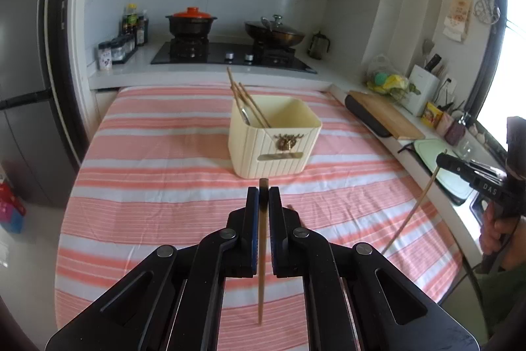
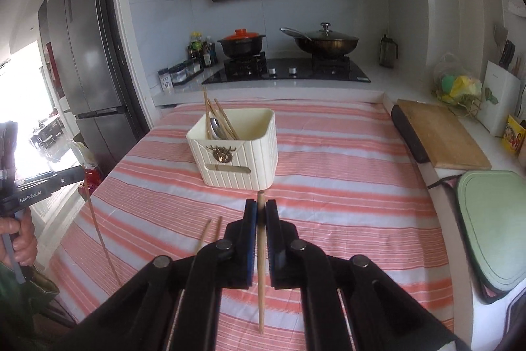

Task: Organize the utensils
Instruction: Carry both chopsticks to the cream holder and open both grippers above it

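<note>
While each claw pinches one chopstick, left claw [image 1: 263, 198], right claw [image 2: 261, 209], cream holder [image 2: 236, 150] beyond.

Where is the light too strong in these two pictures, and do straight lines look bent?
Left wrist view: the window at the right edge is blown out to white, and the fisheye bends the striped tablecloth edges. Right wrist view: the bright doorway at far left is overexposed, and the refrigerator leans and curves; the middle is evenly lit.
</note>
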`<state>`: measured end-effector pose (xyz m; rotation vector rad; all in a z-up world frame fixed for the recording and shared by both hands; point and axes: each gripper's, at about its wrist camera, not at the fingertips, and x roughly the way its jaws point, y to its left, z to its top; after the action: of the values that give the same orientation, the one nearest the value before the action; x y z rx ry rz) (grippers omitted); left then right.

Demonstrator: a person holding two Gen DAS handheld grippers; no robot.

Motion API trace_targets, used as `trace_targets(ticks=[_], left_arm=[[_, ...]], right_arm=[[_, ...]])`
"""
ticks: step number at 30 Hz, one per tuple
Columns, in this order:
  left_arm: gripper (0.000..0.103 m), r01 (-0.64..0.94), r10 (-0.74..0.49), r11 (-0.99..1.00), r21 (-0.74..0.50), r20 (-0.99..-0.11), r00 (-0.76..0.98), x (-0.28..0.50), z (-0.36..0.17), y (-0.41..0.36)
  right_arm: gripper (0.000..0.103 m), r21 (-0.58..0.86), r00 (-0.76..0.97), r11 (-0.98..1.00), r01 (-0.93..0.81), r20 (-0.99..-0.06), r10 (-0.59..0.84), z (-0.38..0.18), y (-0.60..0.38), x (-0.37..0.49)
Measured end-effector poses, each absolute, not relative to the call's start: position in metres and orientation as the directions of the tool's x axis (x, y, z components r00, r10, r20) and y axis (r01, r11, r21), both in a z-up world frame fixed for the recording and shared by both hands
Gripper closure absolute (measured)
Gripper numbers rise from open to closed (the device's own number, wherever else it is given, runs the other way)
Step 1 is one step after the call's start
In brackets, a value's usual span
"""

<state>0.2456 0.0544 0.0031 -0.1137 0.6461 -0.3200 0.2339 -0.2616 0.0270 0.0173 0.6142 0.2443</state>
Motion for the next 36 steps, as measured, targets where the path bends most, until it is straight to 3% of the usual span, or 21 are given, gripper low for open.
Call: trace_targets(ticks=[10,26,36], left_arm=[[0.099,0.284,-0.353,0.935,-0.212,-0.484,0.800,0.232,0.042,0.056],[0.100,0.313,-0.392,0.919,-0.240,-0.463,0.795,0.253,0.073,0.064],[0.100,0.337,-0.389,0.920,-0.200,-0.362,0.847,0.304,0.137,0.058]], right_arm=[[0.097,0.066,0.863,0.972,-0.226,-0.450,0.231,0.065,-0.250,0.212],[0.097,0.045,0.861,0.967,-0.253,-0.445,0.246,0.087,-0.239,0.241],[0.097,0.055,0.882,0.964,-0.262,-0.392,0.262,0.116,-0.228,0.295]])
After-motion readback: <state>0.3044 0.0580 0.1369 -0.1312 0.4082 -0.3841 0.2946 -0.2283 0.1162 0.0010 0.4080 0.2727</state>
